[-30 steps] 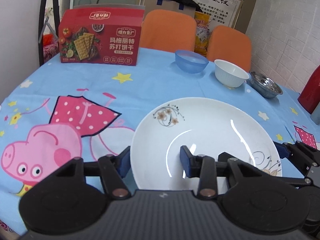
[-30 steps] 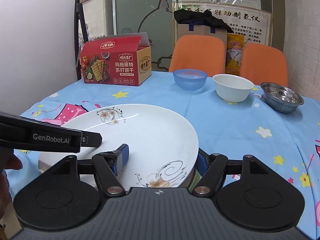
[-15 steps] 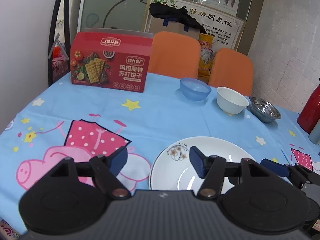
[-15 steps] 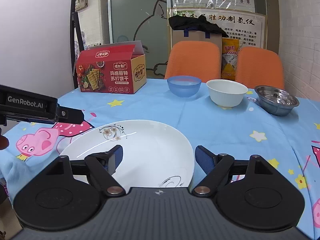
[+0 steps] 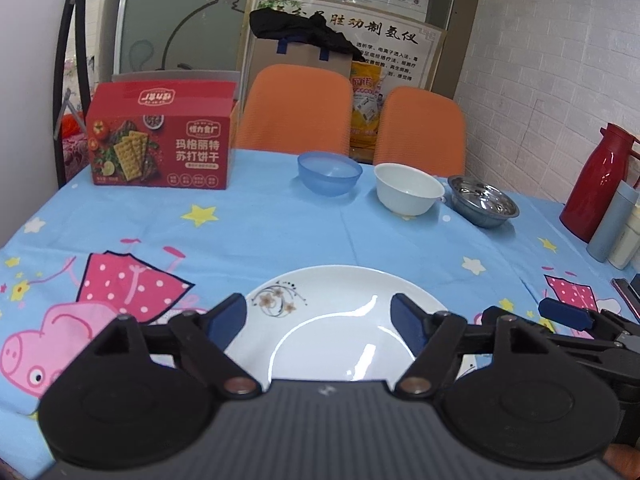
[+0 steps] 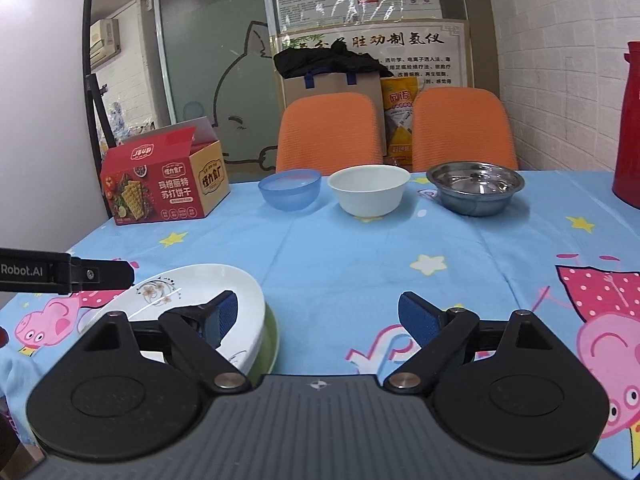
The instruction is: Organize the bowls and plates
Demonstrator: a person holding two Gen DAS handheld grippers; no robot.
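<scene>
A white floral plate (image 5: 332,320) lies at the near edge of the table; in the right wrist view it (image 6: 192,300) sits stacked on a green plate (image 6: 272,340). My left gripper (image 5: 320,320) is open and empty, hovering above the white plate. My right gripper (image 6: 316,320) is open and empty, to the right of the stack. A blue bowl (image 5: 329,172), a white bowl (image 5: 409,188) and a steel bowl (image 5: 483,200) stand in a row at the far side, apart from each other.
A red cracker box (image 5: 160,140) stands at the back left. A red thermos (image 5: 600,184) and pale bottles (image 5: 620,224) stand at the right edge. Two orange chairs (image 5: 296,112) are behind the table. The tablecloth (image 6: 360,256) is blue with pig prints.
Both grippers let go of the white plate, opened, and pulled back and up. The plate now rests on the stack. The right gripper has shifted to the right.
</scene>
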